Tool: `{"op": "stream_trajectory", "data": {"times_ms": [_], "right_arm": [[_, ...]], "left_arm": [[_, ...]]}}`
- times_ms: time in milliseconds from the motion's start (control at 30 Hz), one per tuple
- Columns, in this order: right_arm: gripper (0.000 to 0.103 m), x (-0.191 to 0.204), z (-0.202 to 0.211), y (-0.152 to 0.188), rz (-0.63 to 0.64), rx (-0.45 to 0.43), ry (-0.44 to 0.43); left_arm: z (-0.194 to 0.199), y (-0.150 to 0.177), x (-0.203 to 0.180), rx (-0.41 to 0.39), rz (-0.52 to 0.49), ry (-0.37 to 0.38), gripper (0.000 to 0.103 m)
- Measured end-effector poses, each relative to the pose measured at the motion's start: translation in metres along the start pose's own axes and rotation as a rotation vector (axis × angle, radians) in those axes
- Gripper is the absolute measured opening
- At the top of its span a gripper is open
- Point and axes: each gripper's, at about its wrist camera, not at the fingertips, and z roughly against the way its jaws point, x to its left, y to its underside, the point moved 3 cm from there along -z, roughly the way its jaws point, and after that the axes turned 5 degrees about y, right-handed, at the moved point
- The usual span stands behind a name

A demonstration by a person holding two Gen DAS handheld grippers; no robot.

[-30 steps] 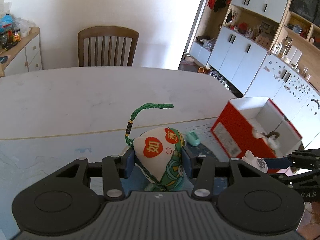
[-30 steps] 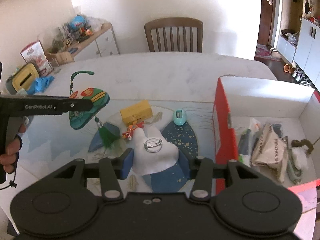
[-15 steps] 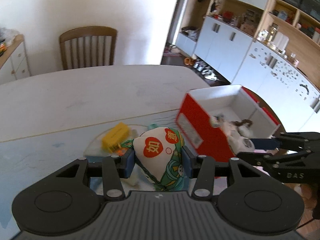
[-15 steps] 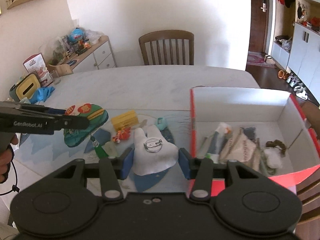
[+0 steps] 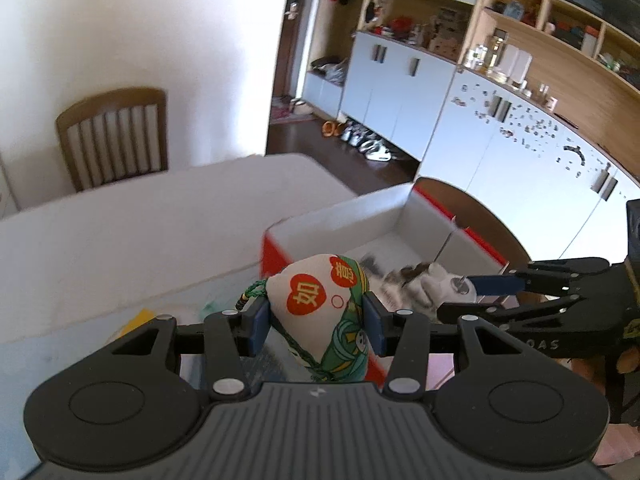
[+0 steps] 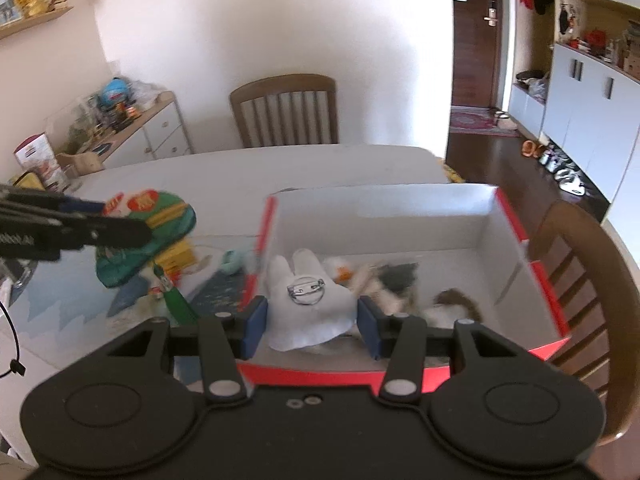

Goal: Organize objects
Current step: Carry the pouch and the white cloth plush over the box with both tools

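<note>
The table (image 6: 248, 176) fills the middle of my right view, and the red-and-white box (image 6: 400, 204) sits at centre right on it, already holding a jumble of small items along its floor. My right gripper (image 6: 311, 320) is clamped on a white rabbit badge (image 6: 308, 304), pin side towards me, held over the box's near left corner. My left gripper (image 5: 316, 320) is clamped on a sachet (image 5: 320, 304) with red apple prints, at lower centre of the left view, short of the box's near wall. A yellow block (image 6: 178, 258) and a mint trinket (image 6: 234, 260) lie at centre left on the table, outside the box.

I'd drop the badge first: ease it further in, lower before opening, then pull right away so the sachet has a clear path over the wall.
</note>
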Motion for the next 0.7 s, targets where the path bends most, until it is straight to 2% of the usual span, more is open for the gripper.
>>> {"op": "stream_trajectory", "data": {"times_ms": [200, 400, 700], "right_arm": [[0.047, -0.041, -0.004, -0.004, -0.01, 0.001, 0.036], [0.047, -0.064, -0.015, 0.001, -0.005, 0.025, 0.05], [0.048, -0.092, -0.038, 0.003, 0.022, 0.075, 0.078]], "left_arm": [[-0.028, -0.037, -0.036, -0.025, -0.051, 0.012, 0.047], [-0.064, -0.066, -0.061, -0.023, -0.064, 0.025, 0.047], [-0.126, -0.084, -0.077, 0.03, -0.072, 0.016, 0.047]]}}
